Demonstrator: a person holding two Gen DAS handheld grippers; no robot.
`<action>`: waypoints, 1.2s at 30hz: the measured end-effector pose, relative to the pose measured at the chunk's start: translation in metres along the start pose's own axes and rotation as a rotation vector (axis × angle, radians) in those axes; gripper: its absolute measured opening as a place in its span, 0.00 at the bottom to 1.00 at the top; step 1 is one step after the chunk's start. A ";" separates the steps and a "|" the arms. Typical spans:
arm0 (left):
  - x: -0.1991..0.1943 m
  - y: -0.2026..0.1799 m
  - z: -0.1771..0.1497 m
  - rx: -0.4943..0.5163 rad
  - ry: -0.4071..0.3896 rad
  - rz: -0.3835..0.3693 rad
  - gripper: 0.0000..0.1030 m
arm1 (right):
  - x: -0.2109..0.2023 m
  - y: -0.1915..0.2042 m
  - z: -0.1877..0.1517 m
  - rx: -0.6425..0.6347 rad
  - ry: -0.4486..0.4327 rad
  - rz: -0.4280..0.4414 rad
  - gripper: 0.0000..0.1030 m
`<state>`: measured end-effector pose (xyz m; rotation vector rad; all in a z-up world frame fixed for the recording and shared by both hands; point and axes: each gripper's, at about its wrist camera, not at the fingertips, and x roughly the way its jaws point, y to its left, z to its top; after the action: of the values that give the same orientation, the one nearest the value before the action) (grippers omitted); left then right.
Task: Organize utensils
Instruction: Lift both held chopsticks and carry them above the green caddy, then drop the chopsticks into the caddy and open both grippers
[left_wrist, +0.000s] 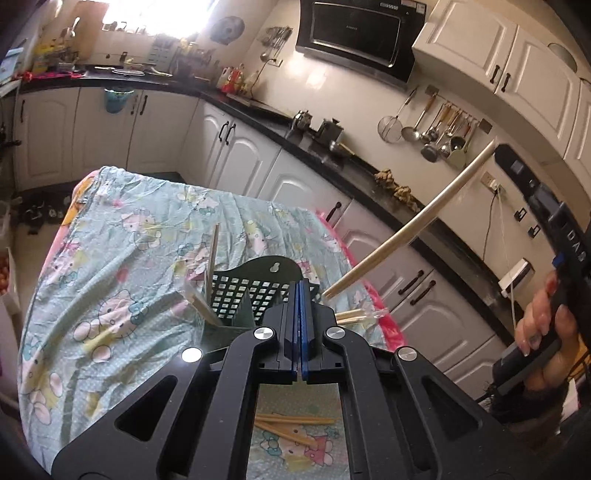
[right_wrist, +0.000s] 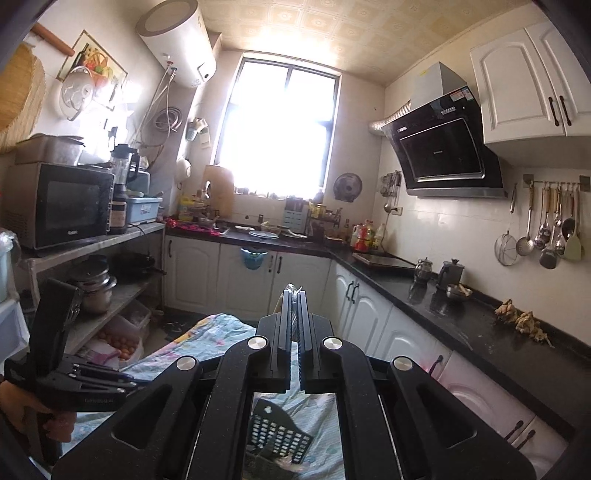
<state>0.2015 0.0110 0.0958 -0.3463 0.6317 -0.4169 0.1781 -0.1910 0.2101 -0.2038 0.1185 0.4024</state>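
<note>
A dark perforated utensil holder (left_wrist: 255, 291) stands on the table with the Hello Kitty cloth (left_wrist: 122, 258), with wooden chopsticks (left_wrist: 212, 258) leaning in its left side. My left gripper (left_wrist: 300, 286) is shut and empty right in front of the holder. A pale wrapped chopstick (left_wrist: 413, 221) slants from the upper right down to the holder's right side, held by the right gripper. In the right wrist view my right gripper (right_wrist: 294, 291) is shut on that chopstick's wrapped end, high above the holder (right_wrist: 277, 435). Loose chopsticks (left_wrist: 295, 421) lie on the cloth below my left gripper.
A black counter (left_wrist: 369, 173) with white cabinets runs along the right and back, close to the table's right edge. Ladles and a strainer (left_wrist: 432, 129) hang on the wall. More wrapped chopsticks (left_wrist: 358, 315) lie right of the holder. Shelves with a microwave (right_wrist: 59, 203) stand left.
</note>
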 end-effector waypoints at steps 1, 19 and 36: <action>0.006 0.000 0.001 0.008 0.009 0.012 0.00 | 0.003 0.001 -0.001 -0.009 0.003 -0.009 0.03; 0.080 0.018 -0.020 0.044 0.156 0.121 0.00 | 0.085 -0.011 -0.074 -0.018 0.219 -0.066 0.03; 0.065 0.014 -0.036 0.059 0.143 0.121 0.39 | 0.068 -0.032 -0.105 0.156 0.284 -0.033 0.44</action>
<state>0.2302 -0.0140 0.0307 -0.2219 0.7741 -0.3454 0.2452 -0.2170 0.1030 -0.1080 0.4240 0.3278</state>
